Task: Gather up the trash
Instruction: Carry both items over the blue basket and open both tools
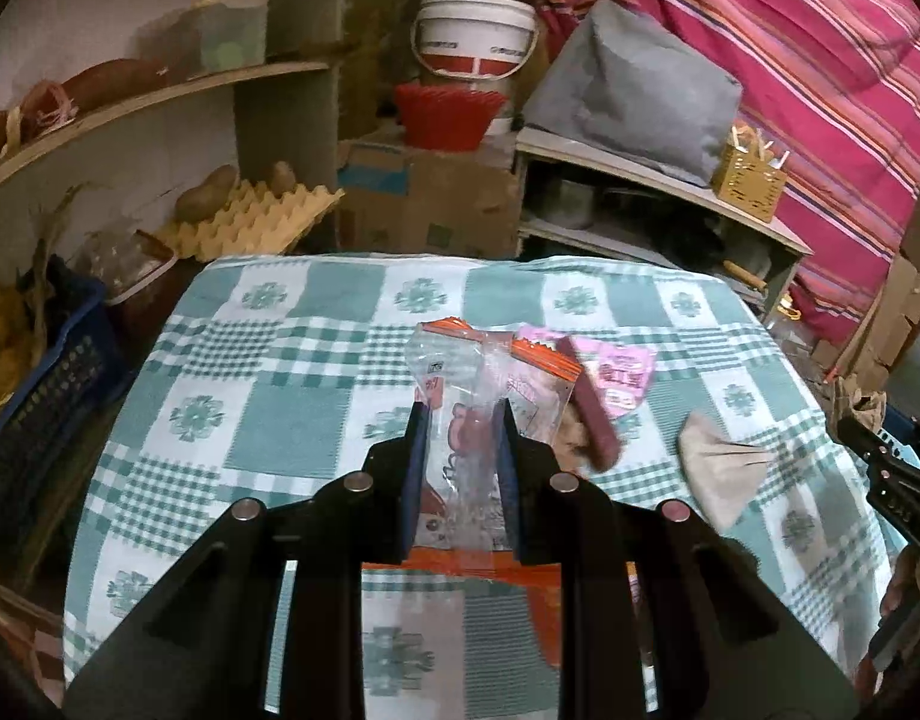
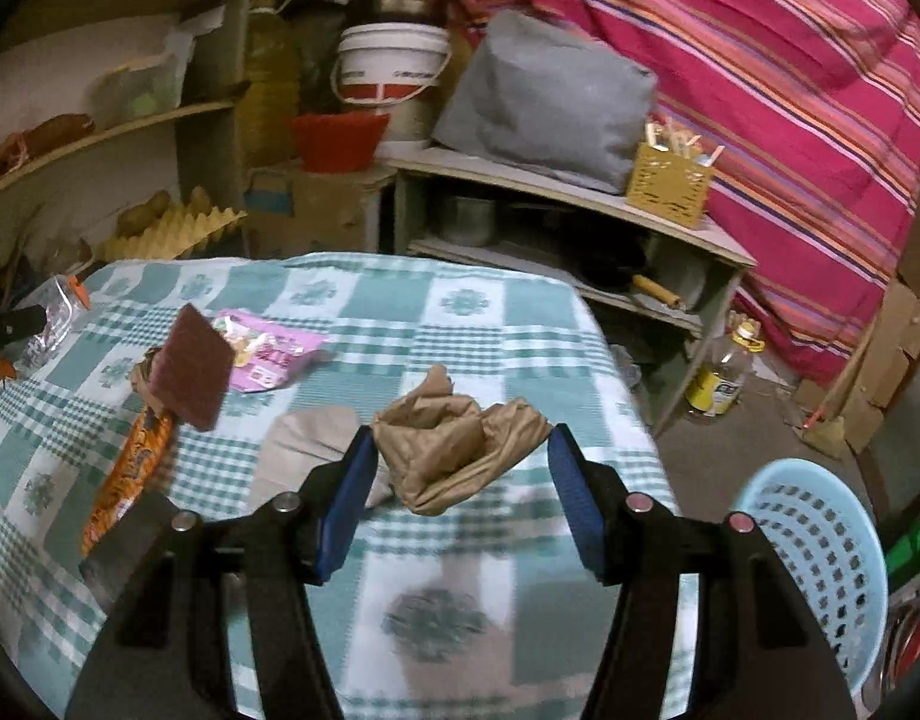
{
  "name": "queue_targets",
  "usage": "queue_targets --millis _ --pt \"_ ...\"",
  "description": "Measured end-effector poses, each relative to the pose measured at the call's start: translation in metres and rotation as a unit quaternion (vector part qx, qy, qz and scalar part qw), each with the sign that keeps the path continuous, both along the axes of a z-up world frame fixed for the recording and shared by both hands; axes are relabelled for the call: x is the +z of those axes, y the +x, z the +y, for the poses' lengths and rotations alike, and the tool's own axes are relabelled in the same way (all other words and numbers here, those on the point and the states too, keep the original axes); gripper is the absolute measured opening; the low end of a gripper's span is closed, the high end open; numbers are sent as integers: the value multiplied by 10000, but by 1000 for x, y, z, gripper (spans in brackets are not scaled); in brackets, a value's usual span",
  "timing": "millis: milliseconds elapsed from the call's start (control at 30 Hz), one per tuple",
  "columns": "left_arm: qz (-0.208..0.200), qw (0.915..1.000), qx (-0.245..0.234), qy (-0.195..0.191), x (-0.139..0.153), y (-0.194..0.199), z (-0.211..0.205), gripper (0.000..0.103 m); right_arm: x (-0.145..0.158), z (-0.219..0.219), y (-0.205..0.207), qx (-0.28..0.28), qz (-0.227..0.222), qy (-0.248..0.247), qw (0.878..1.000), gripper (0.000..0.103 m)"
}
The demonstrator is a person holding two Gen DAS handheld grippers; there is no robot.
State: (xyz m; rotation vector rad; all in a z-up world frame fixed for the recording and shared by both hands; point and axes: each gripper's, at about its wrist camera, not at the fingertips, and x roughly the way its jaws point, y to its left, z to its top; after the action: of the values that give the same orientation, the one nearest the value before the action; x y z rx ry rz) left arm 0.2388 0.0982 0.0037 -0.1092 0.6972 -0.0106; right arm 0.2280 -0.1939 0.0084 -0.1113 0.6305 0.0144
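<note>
- Left gripper (image 1: 463, 414) is clamping a clear plastic wrapper (image 1: 460, 396), holding it above the table (image 1: 291, 420).
- Right gripper (image 2: 463, 441) is gripping crumpled brown paper (image 2: 453, 444) near the table's right edge.
- Blue basket (image 2: 820, 564) is sitting beside that edge.
- Pink wrapper (image 2: 267, 354) and a brown pad (image 2: 192, 369) are lying mid-table.

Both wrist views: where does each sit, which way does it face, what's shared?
Left wrist: on the left tongs, angled down across the checked table; tongs shut on a clear plastic wrapper.
Right wrist: on the right tongs, angled down over the table's right side, gripping crumpled brown paper; blue basket lower right.
Shared: pink packet, maroon pad, white bucket.
</note>
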Motion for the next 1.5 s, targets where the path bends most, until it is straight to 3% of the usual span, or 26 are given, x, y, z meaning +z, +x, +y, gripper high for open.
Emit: queue_targets --millis 467,700,867,1133,1267,1500 --pt "-156 9989 -445 -21 9 -2 -69 21 13 -84 -29 -655 -144 88 9977 58" --pt "-192 9970 -751 52 11 -9 -108 21 15 -126 -44 -1008 -193 80 9947 58" --pt "-361 9941 -980 309 20 -14 -136 21 17 -160 -58 -1280 -265 154 9913 58" --pt "-376 9925 -1125 288 29 -15 -176 21 27 -206 -76 -1669 -440 286 9846 58" --pt "-415 9892 -1352 372 25 -17 -210 21 26 -225 -81 -1827 -442 276 9818 58" --pt "-389 9802 -1932 183 14 -21 -273 21 20 -256 -87 -1965 -354 312 9794 58"
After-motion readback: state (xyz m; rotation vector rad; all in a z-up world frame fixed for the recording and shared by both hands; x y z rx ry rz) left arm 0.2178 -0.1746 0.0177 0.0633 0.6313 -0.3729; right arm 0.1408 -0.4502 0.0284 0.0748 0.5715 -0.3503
